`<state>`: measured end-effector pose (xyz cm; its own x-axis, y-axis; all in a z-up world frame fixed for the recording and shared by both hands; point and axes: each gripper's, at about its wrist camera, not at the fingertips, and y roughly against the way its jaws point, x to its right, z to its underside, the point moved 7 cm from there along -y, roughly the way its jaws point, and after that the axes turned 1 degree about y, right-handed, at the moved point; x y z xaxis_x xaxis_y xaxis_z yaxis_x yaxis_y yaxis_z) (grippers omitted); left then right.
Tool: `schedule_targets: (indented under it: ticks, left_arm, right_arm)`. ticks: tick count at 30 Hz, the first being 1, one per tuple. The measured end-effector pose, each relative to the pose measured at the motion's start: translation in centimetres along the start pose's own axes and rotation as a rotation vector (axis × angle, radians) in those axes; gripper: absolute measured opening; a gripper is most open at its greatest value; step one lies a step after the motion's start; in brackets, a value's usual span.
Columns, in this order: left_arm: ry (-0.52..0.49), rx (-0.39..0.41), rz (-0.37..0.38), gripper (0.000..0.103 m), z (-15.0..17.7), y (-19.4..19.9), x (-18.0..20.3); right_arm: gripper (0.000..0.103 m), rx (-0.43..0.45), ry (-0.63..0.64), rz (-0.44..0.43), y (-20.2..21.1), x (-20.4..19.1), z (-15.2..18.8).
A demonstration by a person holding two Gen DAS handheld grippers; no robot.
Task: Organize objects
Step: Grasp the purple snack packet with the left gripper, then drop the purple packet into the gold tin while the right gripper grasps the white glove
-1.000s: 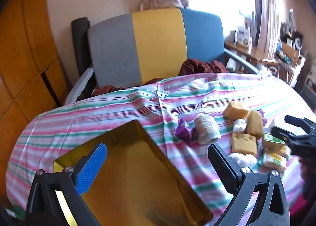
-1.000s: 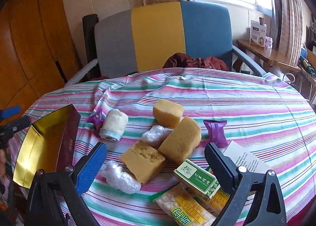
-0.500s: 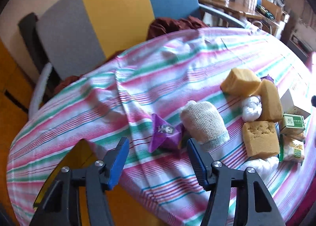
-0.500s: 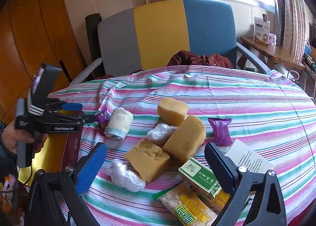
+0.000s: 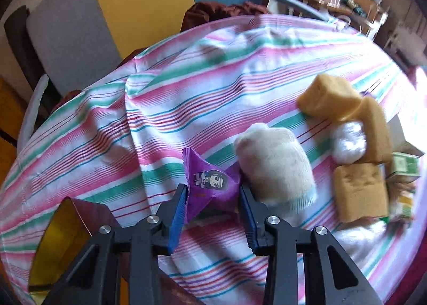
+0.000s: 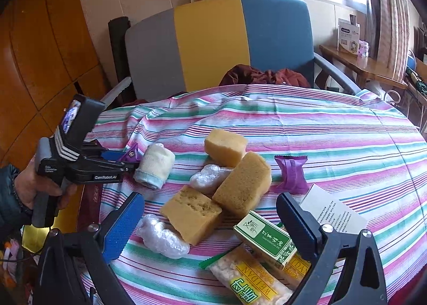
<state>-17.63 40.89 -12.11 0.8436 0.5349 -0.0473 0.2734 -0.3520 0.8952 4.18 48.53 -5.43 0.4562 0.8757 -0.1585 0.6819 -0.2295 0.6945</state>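
My left gripper is shut on a purple snack packet lying on the striped tablecloth, right beside a rolled white sock. The right wrist view shows the left gripper on that purple packet next to the sock. My right gripper is open and empty, hovering over three yellow sponges, plastic-wrapped bundles and a green box.
A gold-lined box sits at the table's left edge. A second purple packet, a white leaflet and yellow snack packs lie to the right. A grey, yellow and blue chair stands behind the table.
My left gripper moved from above the gold box toward the purple packet and closed on it. The right gripper has stayed almost still and open.
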Motion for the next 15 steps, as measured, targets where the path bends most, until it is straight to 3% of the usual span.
schedule_targets:
  ticks: [5, 8, 15]
  left_arm:
    - [0.018, 0.081, 0.02, 0.039, 0.8, 2.8, 0.3]
    - [0.062, 0.119, 0.037, 0.039, 2.0, 4.7, -0.3]
    - [0.144, 0.215, 0.041, 0.039, 4.7, 10.0, -2.6]
  right_arm:
    - [0.101, -0.014, 0.005, 0.009, -0.3, 0.0, 0.3]
    - [0.095, -0.035, 0.017, 0.006, -1.0, -0.4, 0.5]
    - [0.083, -0.113, 0.045, -0.108, -3.9, -5.0, -1.2]
